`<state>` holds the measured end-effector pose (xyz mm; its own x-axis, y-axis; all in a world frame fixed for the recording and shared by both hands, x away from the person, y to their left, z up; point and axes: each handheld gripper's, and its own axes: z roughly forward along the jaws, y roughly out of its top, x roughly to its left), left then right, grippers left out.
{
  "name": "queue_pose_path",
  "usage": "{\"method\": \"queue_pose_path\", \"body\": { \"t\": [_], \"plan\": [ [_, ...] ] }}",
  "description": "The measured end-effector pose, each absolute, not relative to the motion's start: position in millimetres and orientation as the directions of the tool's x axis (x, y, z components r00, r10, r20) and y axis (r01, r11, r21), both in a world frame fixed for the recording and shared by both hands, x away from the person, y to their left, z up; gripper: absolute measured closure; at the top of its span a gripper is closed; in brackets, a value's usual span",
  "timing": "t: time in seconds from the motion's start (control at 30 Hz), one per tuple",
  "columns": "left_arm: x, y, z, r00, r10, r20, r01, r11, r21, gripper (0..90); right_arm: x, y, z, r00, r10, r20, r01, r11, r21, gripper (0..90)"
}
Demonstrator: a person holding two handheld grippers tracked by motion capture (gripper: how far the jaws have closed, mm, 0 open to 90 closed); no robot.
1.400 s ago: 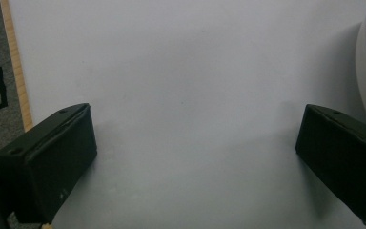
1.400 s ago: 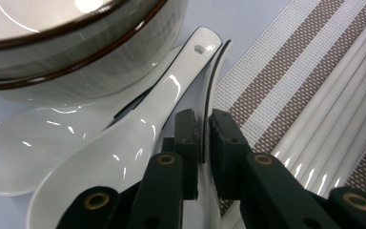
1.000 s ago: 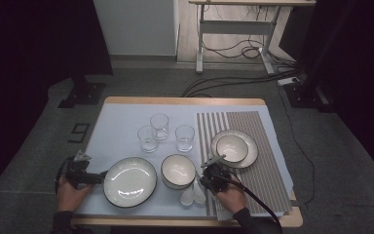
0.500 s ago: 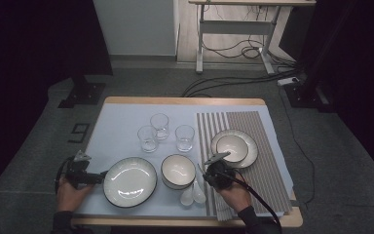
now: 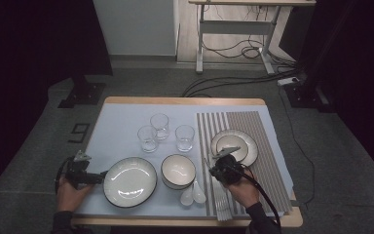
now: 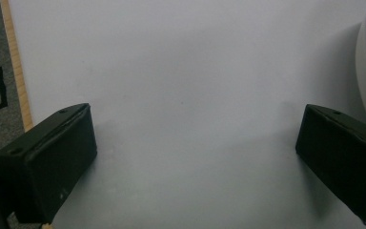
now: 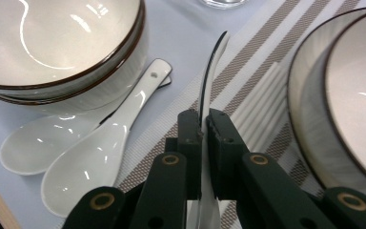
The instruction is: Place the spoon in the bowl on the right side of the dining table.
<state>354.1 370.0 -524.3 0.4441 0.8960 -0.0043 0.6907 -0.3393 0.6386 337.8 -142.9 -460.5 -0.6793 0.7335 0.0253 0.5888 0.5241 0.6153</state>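
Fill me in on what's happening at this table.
A person is laying out tableware with a tool in each hand. The right tool is shut on the rim of a thin white plate held on edge over the striped placemat, beside two white spoons and a stack of bowls. The left tool is open on the table's left side, next to the large plate.

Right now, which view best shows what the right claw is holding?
The right gripper view: the right claw is shut on a thin white dish held edge-on, dark rim visible, above the striped mat. The high view shows the right claw small, the dish hard to make out. The left gripper view faces bare cloth.
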Motion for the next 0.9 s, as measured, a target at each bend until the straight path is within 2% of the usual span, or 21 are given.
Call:
{"method": "queue_pose_path", "body": {
  "t": [0.9],
  "plan": [
    [354.0, 370.0, -524.4, 0.444, 0.896, -0.004, 0.69, -0.339, 0.639, 0.0, 356.9, -167.4, -431.5, -0.643, 0.765, 0.045, 0.605, 0.471, 0.642, 84.5]
  ]
}}
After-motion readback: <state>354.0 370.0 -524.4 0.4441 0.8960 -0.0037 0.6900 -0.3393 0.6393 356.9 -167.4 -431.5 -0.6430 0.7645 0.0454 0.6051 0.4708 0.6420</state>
